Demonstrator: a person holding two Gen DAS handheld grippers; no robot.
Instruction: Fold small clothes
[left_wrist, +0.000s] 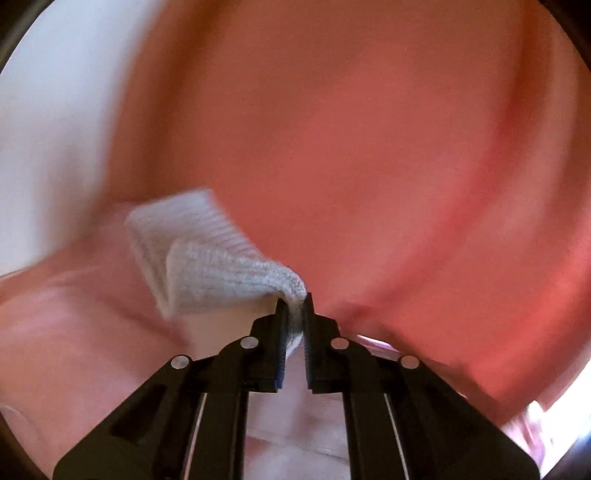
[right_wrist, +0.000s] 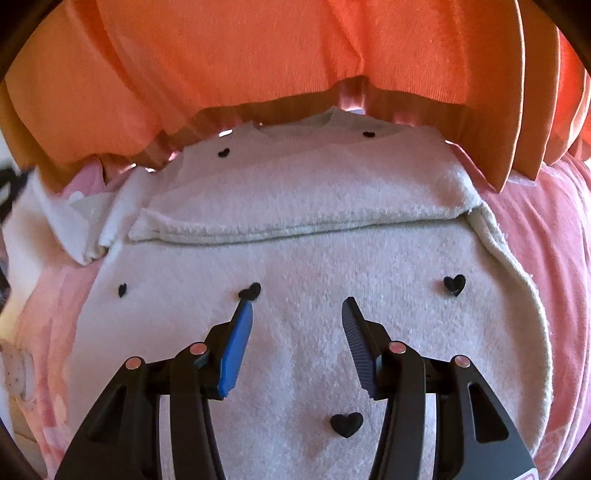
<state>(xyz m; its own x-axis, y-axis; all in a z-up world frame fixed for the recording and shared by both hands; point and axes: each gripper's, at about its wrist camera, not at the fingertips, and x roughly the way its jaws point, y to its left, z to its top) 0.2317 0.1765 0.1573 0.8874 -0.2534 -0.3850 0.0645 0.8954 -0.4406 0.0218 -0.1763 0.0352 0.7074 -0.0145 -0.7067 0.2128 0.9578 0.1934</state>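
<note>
Left wrist view: the left gripper (left_wrist: 295, 310) had its jaws pressed on a ribbed white cuff (left_wrist: 207, 258), a fold of knit pinched between the pads and lifted clear of a blurred pink surface (left_wrist: 369, 147); the blur suggests motion. Right wrist view: the right gripper (right_wrist: 297, 314) hovered with jaws spread and empty over a cream sweater (right_wrist: 314, 258) dotted with small black hearts (right_wrist: 454, 285), which lay on pink bedding (right_wrist: 546, 258) below an orange cloth (right_wrist: 295, 55). One panel was already folded across the upper body. Judged from this, a sleeve fold was in hand. To do it well, the cuff should be carried flat across the body, kept taut, and released only once aligned, while the free gripper steadies the sweater.
</note>
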